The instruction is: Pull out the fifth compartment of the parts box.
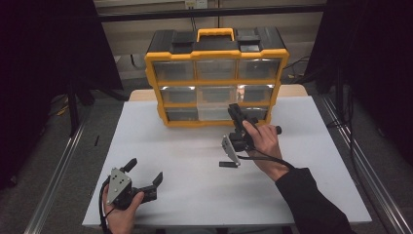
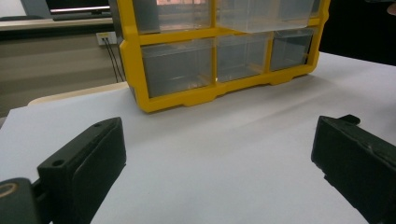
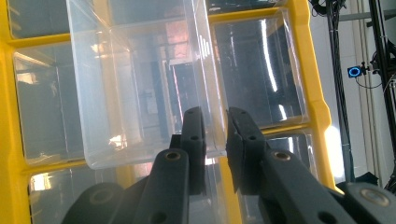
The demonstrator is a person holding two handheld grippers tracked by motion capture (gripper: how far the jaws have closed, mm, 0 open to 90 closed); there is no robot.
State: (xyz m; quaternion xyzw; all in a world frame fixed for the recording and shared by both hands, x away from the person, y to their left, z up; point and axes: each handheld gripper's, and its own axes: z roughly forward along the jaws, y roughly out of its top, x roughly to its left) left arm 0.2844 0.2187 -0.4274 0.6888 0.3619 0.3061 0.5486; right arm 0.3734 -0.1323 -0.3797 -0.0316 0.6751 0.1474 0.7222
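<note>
Standing at the far side of the white table (image 1: 204,185), a yellow-and-black organiser (image 1: 216,78) with three rows of clear drawers is the biggest thing here, its carrying handle on top. One drawer, the clear drawer (image 3: 140,88), juts out from the frame; in the high view it looks to be the middle one of the bottom row, though the glare makes that hard to pin down. The right gripper (image 3: 215,140) has its jaws drawn narrow around the drawer's near corner, one jaw inside the wall and one outside, so the thin plastic sits pinched between them. In the high view that gripper (image 1: 237,117) reaches up against the organiser's lower front, the person's hand wrapped round its body. The left gripper (image 1: 144,173) rests near the table's near left corner, well apart from the organiser, jaws spread wide with nothing between them.

My reading is that the drawer is being drawn out, with the grip already made. The next move calls for a straight, level pull toward the person, kept in line with the slot so the drawer does not jam; the organiser may slide unless the idle left gripper braces it.
</note>
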